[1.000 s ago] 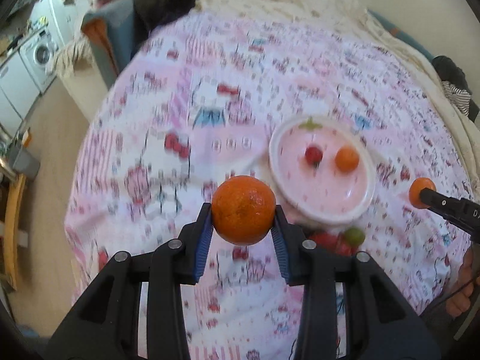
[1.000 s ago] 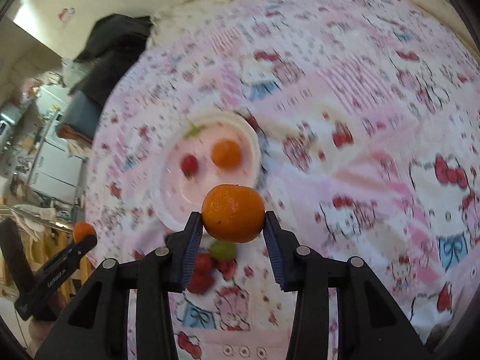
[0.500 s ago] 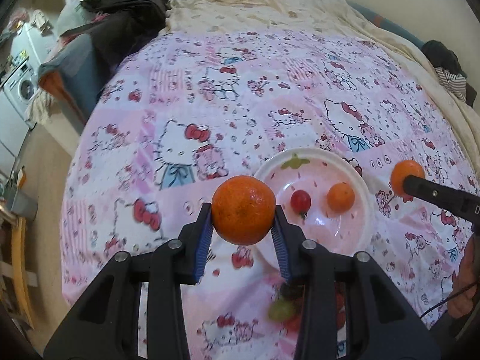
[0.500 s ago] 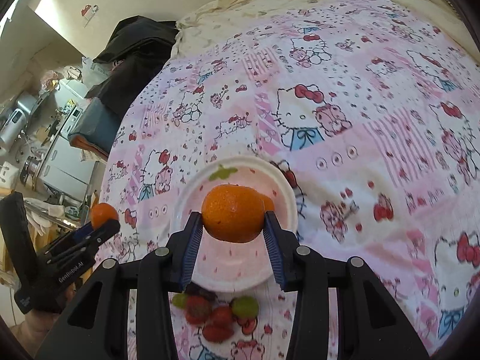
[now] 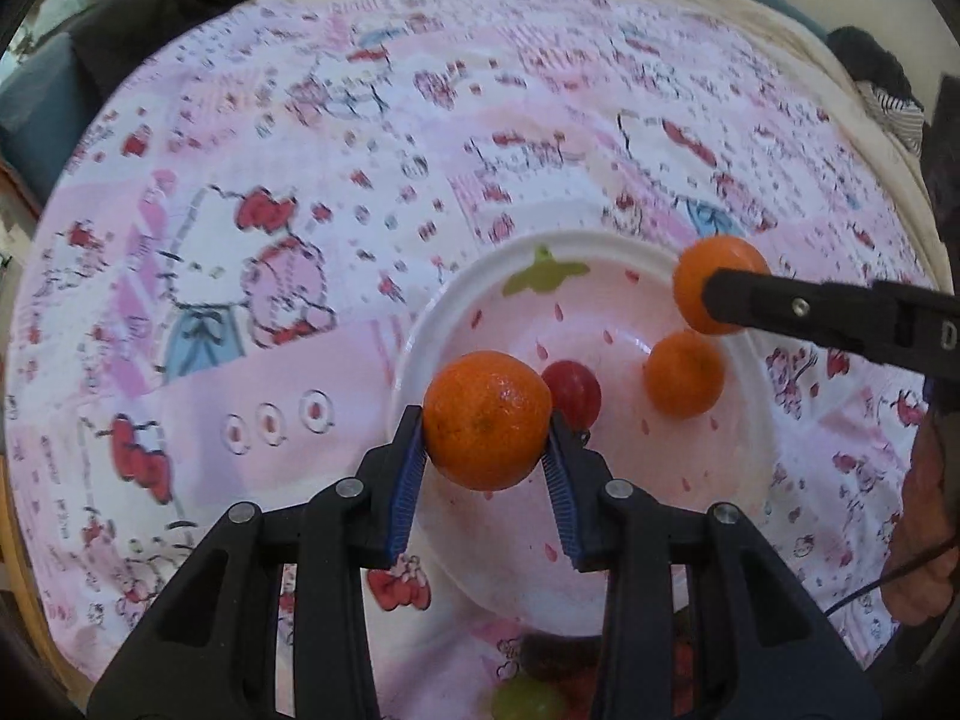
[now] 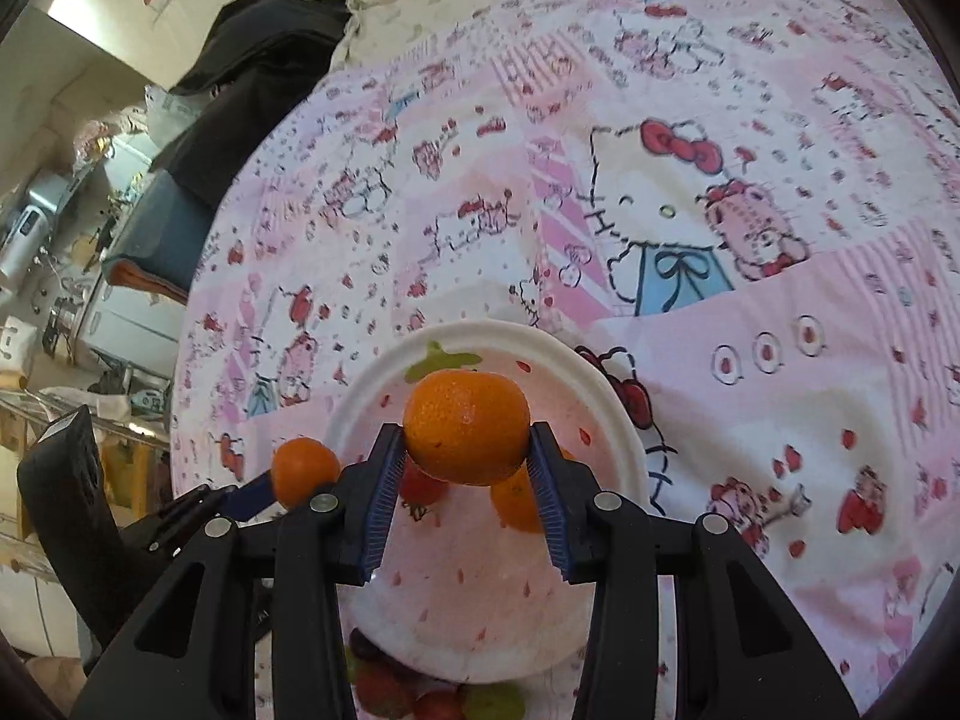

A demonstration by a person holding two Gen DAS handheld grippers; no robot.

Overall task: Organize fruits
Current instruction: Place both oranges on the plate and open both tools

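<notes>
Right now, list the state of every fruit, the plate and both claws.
Left claw: shut on left orange, over the plate.
Right claw: shut on right orange, over the plate.
Plate: upright on the bedspread.
Small orange: lying in the plate.
Red fruit: lying in the plate.

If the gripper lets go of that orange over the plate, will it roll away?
Probably a little. The orange in the left gripper looks round and firm, so it could roll. The plate dips inward with a raised rim, which should likely catch it.
</notes>
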